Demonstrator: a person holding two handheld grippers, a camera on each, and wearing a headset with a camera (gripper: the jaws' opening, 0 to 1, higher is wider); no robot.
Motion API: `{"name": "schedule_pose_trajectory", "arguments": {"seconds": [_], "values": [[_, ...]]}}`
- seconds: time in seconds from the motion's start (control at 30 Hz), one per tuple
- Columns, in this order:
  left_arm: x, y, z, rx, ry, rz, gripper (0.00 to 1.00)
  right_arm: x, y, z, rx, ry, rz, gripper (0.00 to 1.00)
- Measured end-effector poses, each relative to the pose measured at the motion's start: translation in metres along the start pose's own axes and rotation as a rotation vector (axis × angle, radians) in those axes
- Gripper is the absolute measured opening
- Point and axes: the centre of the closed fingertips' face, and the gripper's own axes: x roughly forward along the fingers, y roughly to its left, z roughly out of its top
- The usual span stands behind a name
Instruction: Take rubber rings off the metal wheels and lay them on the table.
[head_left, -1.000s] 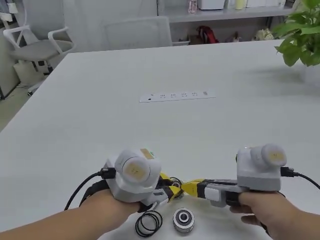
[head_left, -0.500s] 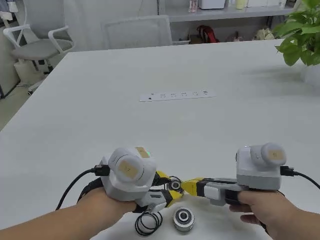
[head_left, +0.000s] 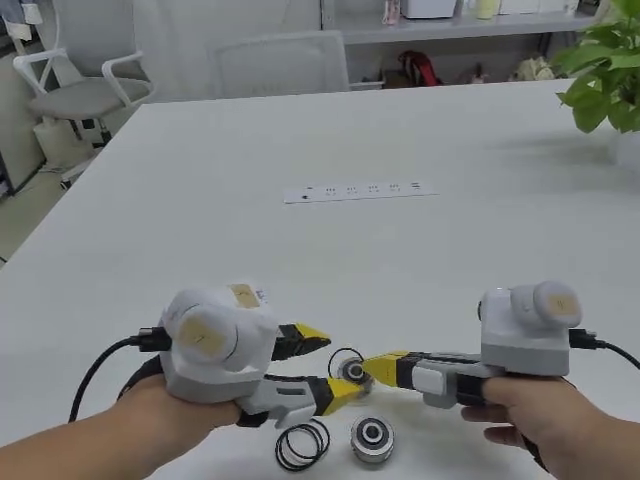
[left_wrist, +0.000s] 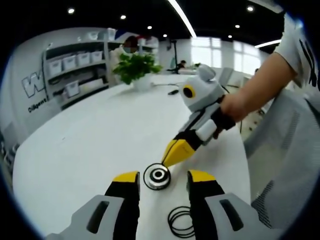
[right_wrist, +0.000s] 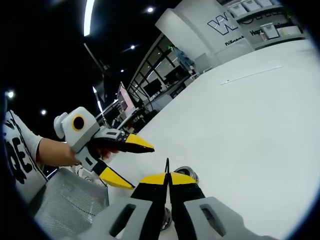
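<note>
The left hand-held gripper (head_left: 327, 365) is being gripped by the left hand (head_left: 185, 415), with the left forearm (head_left: 60, 458) being stretched out behind it. Its yellow-tipped jaws are being held wide apart and pointed toward the right hand-held gripper (head_left: 375, 368). That one is being grasped by the right hand (head_left: 525, 412) and levelled tip-first at the gap between the left one's jaws. Its own jaws are being pressed together on a thin rubber ring (right_wrist: 166, 166). In the left gripper view the right arm (left_wrist: 255, 82) is being extended behind its hand-held gripper, with the wrist being held straight.
</note>
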Motion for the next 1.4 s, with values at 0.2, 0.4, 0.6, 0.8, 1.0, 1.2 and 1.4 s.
{"name": "schedule_pose_trajectory", "arguments": {"seconds": [0.2, 0.4, 0.6, 0.8, 1.0, 1.2, 1.4], "values": [[-0.016, 0.006, -0.006, -0.026, -0.008, 0.021, 0.46, 0.0, 0.007, 0.002, 0.005, -0.001, 0.023, 0.0], [-0.033, 0.008, -0.004, -0.036, -0.029, 0.044, 0.51, 0.003, 0.016, 0.005, 0.021, -0.004, 0.049, 0.0], [-0.051, 0.007, -0.008, -0.039, -0.04, 0.047, 0.56, 0.005, 0.025, 0.007, 0.022, 0.001, 0.074, 0.0], [-0.065, 0.01, -0.015, -0.055, -0.037, 0.07, 0.61, 0.007, 0.033, 0.005, 0.03, 0.013, 0.094, 0.0], [-0.076, 0.01, -0.019, -0.063, -0.044, 0.089, 0.64, 0.013, 0.043, 0.001, 0.037, 0.038, 0.126, 0.0], [-0.085, 0.013, -0.021, -0.071, -0.05, 0.108, 0.66, 0.019, 0.051, -0.005, 0.037, 0.07, 0.148, 0.0], [-0.089, 0.012, -0.024, -0.08, -0.051, 0.116, 0.68, 0.024, 0.056, -0.01, 0.044, 0.097, 0.162, 0.0]]}}
